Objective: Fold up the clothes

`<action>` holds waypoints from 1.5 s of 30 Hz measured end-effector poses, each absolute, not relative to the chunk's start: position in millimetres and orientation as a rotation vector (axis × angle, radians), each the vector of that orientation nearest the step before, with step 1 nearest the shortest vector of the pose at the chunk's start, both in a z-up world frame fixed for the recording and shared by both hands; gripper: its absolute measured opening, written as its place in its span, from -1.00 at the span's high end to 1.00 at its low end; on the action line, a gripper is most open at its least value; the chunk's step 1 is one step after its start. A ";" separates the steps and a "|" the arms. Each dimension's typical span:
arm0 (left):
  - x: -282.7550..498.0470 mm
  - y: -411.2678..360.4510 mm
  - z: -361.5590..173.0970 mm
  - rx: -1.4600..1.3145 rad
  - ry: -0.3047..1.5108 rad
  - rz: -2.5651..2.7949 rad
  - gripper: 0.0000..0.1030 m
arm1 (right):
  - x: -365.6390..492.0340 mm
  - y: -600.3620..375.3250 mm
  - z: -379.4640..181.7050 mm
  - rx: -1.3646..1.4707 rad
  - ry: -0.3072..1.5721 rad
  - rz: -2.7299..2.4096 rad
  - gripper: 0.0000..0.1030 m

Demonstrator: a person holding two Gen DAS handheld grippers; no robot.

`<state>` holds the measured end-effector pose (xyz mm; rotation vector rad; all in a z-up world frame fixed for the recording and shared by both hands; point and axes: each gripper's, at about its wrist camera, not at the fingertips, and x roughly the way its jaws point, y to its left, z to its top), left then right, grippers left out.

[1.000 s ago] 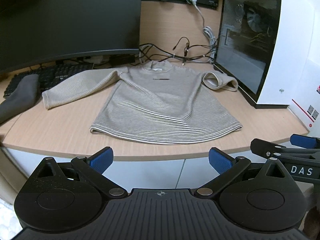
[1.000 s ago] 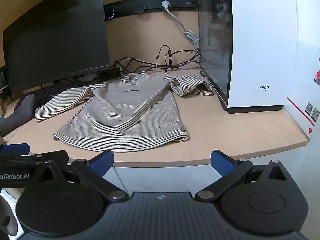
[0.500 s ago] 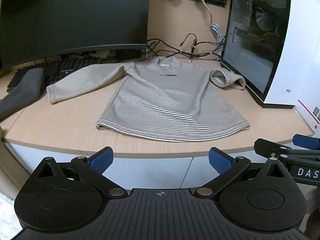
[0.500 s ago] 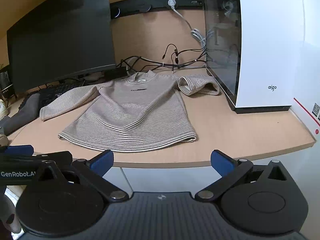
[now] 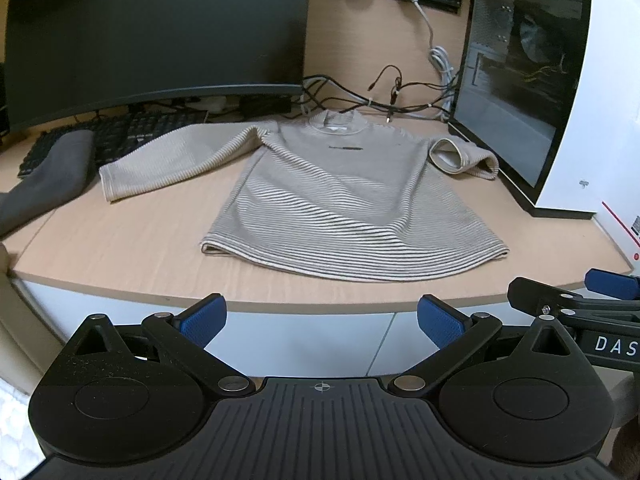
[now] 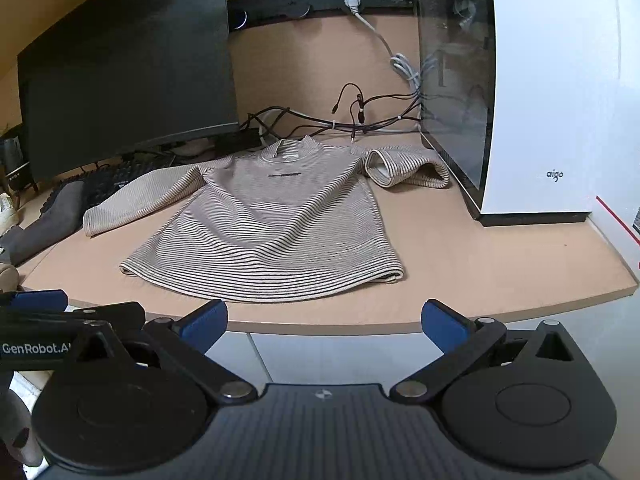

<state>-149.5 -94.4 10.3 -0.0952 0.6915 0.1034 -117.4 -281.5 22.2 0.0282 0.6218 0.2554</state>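
I hold my left gripper [image 5: 319, 316] below the front edge of the desk [image 5: 120, 240], its 2 blue-padded fingers [image 5: 202, 316] spread wide with nothing between them. My right gripper [image 6: 325, 320] hangs beside it at the same height, also spread wide and carrying nothing. Neither touches the cloth.

There is 1 sweater [image 5: 352, 200] to fold, beige with thin dark horizontal stripes. It lies face up and flat on the desk, collar toward the back wall, hem toward me and near the front edge. A small dark mark sits on the chest just under the round collar. Of its 2 sleeves, the left sleeve [image 5: 180, 160] stretches out straight toward the keyboard [image 5: 120, 140], while the right sleeve [image 5: 464, 156] is doubled back on itself into a short loop just beside the PC case [image 5: 580, 80]. The body shows a few soft ripples and the hem curls slightly at both corners.

Behind it I count 1 dark monitor [image 5: 160, 32], 1 keyboard, 1 white glass-sided PC case, and a tangle of cables [image 5: 380, 92] along the wall. 1 grey cloth [image 5: 48, 172] lies at the keyboard's end, well apart from the sweater.
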 end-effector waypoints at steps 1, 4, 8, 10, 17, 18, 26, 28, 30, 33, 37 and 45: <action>-149.5 -94.0 10.1 -0.095 0.692 0.104 -1.00 | -116.9 -280.9 22.2 0.028 0.622 0.257 -1.00; -149.0 -93.1 9.3 -0.095 0.693 0.105 -1.00 | -116.4 -279.8 21.7 0.027 0.623 0.258 -1.00; -146.9 -93.4 8.6 -0.096 0.695 0.104 -1.00 | -115.4 -279.3 21.1 0.028 0.626 0.258 -1.00; -145.7 -92.9 8.3 -0.095 0.697 0.101 -1.00 | -114.3 -279.2 20.8 0.028 0.628 0.256 -1.00; -133.8 -91.3 6.2 -0.092 0.707 0.085 -1.00 | -107.3 -278.5 19.0 0.032 0.635 0.245 -1.00; -130.9 -90.8 5.5 -0.092 0.712 0.082 -1.00 | -105.8 -277.9 18.6 0.034 0.637 0.243 -1.00; -99.4 -80.5 6.5 -0.100 0.753 0.053 -1.00 | -83.8 -267.3 16.2 0.054 0.673 0.218 -1.00; -90.3 -76.4 6.6 -0.095 0.765 0.040 -1.00 | -75.8 -265.5 16.0 0.065 0.679 0.206 -1.00; -81.0 -70.8 6.2 -0.089 0.778 0.025 -1.00 | -65.1 -263.3 14.5 0.089 0.689 0.194 -1.00; -65.6 -58.0 7.7 -0.096 0.799 0.008 -1.00 | -47.7 -255.7 10.6 0.122 0.710 0.184 -1.00; -46.4 -37.3 8.0 -0.130 0.824 0.001 -1.00 | -27.9 -238.5 6.9 0.128 0.752 0.183 -1.00; -13.8 -12.7 -15.3 -0.205 0.916 -0.032 -1.00 | 0.3 -217.7 -5.1 0.118 0.845 0.175 -1.00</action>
